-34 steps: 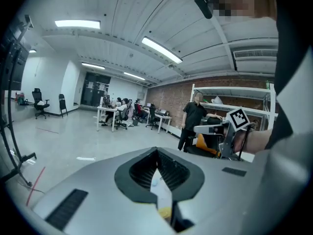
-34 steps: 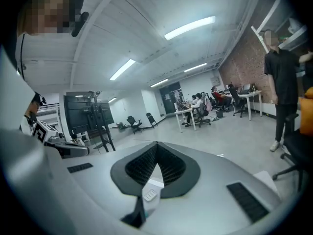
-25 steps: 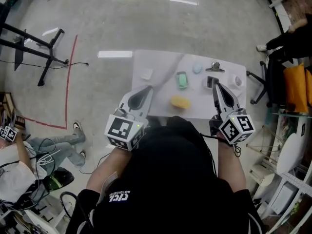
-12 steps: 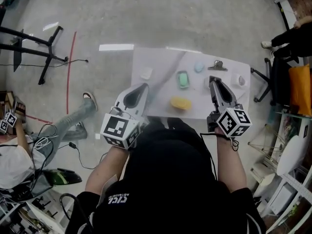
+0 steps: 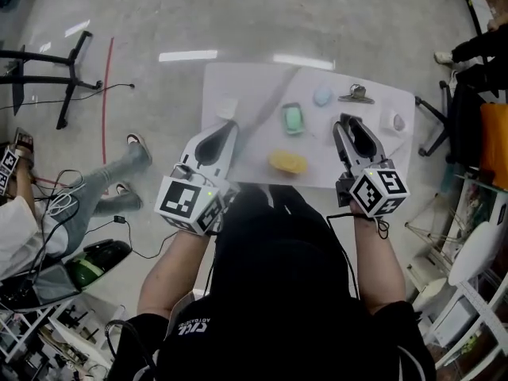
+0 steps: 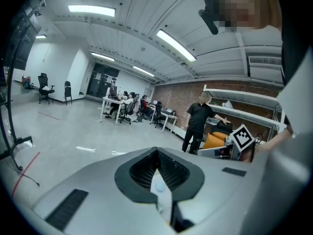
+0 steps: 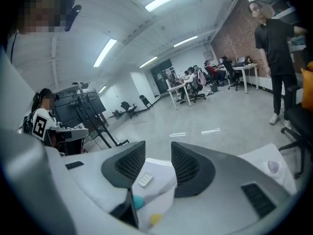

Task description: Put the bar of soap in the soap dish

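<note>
Left tongs (image 5: 229, 126) clenched; right tongs (image 5: 348, 121), just opening, empty. Bar of soap (image 5: 287, 163) near the soap dish (image 5: 293, 118) looks stiff, slippery: pinch its long sides.

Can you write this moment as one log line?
left gripper shut | right gripper jaws just opening, nothing between | yellow soap on table, outside green dish

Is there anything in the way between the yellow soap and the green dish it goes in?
No, nothing visible is in the way. The yellow soap lies near the front edge of the table, the green soap dish sits just beyond it, and only bare table shows between them.
</note>
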Action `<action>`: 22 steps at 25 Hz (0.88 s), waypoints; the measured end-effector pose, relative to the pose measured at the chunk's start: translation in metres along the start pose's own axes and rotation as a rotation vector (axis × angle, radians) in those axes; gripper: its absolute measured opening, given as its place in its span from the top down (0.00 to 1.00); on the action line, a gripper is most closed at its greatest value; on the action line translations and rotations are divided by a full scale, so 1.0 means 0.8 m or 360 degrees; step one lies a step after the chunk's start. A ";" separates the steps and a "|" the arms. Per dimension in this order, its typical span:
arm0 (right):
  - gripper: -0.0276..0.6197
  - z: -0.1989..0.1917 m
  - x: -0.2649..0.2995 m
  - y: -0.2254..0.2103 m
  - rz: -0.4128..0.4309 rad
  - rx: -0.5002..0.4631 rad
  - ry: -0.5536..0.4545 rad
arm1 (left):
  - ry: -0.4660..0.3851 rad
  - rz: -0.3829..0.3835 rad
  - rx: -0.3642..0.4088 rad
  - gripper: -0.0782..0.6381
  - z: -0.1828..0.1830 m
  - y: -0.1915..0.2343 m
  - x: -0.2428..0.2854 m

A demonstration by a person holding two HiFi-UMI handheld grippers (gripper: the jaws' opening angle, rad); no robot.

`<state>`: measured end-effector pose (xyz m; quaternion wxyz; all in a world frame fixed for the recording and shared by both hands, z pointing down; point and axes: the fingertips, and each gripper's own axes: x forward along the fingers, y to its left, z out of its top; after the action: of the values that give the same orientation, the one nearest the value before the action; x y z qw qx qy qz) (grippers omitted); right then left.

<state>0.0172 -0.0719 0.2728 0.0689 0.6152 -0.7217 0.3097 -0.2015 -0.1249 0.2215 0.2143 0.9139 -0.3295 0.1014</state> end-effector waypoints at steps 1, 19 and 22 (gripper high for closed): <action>0.70 -0.006 0.005 -0.009 -0.0004 0.0004 0.0011 | 0.0011 0.0017 -0.0011 0.88 -0.006 0.002 0.007; 0.70 -0.115 0.120 -0.079 0.0067 0.0088 0.0252 | 0.0244 0.0126 -0.0132 0.88 -0.123 0.067 0.096; 0.70 -0.129 0.136 -0.090 0.0068 0.0091 0.0269 | 0.0259 0.0119 -0.0132 0.88 -0.139 0.076 0.116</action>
<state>0.0297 -0.1126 0.4333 0.1054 0.5730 -0.7171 0.3824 -0.1749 -0.1675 0.3698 0.2741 0.8801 -0.3488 0.1694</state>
